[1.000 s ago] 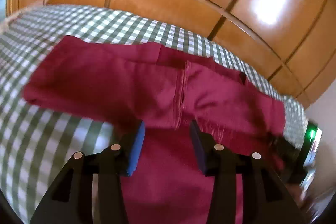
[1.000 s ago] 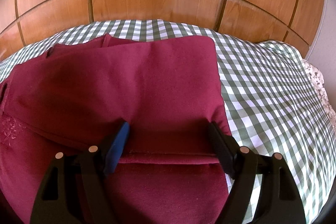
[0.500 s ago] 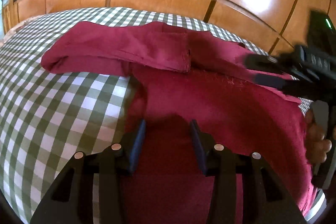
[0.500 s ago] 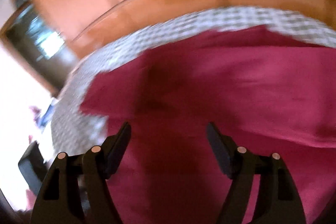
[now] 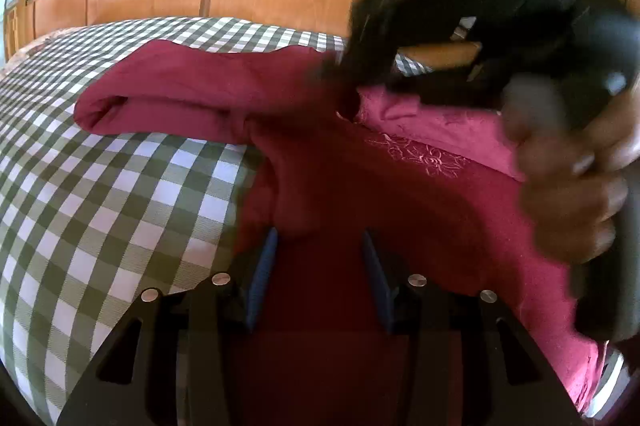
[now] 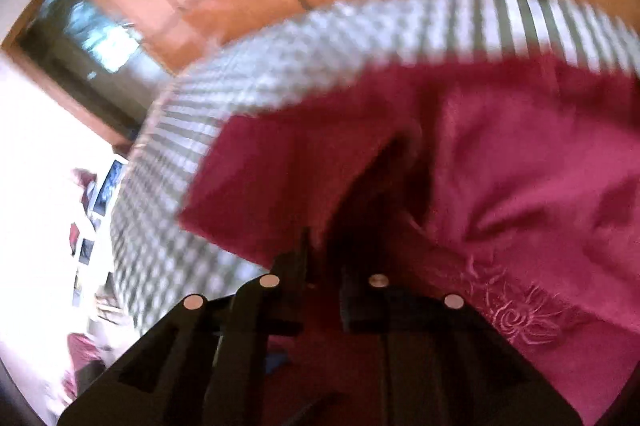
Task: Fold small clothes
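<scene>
Maroon cloth, a small embroidered garment [image 5: 400, 186], lies half folded on the checked bedspread [image 5: 100, 186], one rolled sleeve reaching left and far. The left gripper [image 5: 318, 274] holds a bunch of its near fabric between part-open jaws, while the right gripper [image 6: 324, 266] has nipped shut on a raised fold near the embroidery. It looks light, limp and easily creased, so hems and corners seem the best holds.
</scene>
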Available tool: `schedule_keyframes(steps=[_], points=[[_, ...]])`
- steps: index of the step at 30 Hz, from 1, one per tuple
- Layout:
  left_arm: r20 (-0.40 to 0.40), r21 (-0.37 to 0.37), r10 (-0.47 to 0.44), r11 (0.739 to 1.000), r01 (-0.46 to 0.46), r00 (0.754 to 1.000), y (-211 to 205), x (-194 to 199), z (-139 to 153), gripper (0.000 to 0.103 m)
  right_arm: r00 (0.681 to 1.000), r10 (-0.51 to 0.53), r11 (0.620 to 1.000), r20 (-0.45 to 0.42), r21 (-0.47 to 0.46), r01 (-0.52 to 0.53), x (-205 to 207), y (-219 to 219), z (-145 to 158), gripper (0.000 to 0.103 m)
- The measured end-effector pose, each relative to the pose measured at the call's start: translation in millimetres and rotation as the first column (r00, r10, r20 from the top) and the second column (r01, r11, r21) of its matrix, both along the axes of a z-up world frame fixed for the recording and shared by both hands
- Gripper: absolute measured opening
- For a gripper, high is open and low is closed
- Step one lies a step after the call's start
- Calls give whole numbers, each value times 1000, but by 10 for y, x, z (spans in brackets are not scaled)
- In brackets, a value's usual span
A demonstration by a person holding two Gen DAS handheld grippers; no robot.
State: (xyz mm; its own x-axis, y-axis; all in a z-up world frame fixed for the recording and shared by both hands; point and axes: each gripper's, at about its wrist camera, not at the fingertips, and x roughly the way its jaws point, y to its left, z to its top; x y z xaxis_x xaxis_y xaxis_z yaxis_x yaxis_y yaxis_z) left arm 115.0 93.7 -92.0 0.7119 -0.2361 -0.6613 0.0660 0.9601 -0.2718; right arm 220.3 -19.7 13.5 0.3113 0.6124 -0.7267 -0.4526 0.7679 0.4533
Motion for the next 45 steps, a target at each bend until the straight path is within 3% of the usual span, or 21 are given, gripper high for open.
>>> schedule_keyframes(steps=[4,9,16,21,26,29,32,33,38,40,45], points=[[-1,7,1,1000,-1,1000,-12,-17,3,43,981,-78,997,179,-12,81,-42,-349,521,11],[-3,14,3,1000,-3,1000,-28,-4,3,43,937,-222,968,270,-50,244,22,-1135,713,11],[-5,36,10,999,-10,1000,-87,13,4,43,873,-431,871,229,-147,468,21,-2225,314,8],[-11,52,15,999,-14,1000,-147,26,13,43,832,-542,808,118,-199,554,-56,-2731,-217,7],[-82,77,9,997,-2,997,-171,120,102,43,815,-578,803,33,-152,576,-112,-2995,-544,9],[-103,41,2,999,2,995,-130,196,245,43,807,-589,799,34,-120,588,-188,-3097,-486,16],[-82,-18,-2,1000,0,997,-54,312,400,43,778,-619,770,105,-111,628,-348,-3120,-271,46],[-76,-34,3,999,-6,997,-21,360,444,43,771,-623,766,134,-92,636,-431,-3088,-166,46],[-151,-200,92,972,-122,984,354,761,466,43,824,-537,824,179,-97,558,-418,-2783,-42,47],[-186,-252,137,950,-182,973,535,955,444,52,846,-495,843,198,-128,523,-349,-2601,-75,50],[-222,-277,159,936,-218,962,683,1378,465,53,849,-502,831,166,-177,527,-116,-2474,-303,52]])
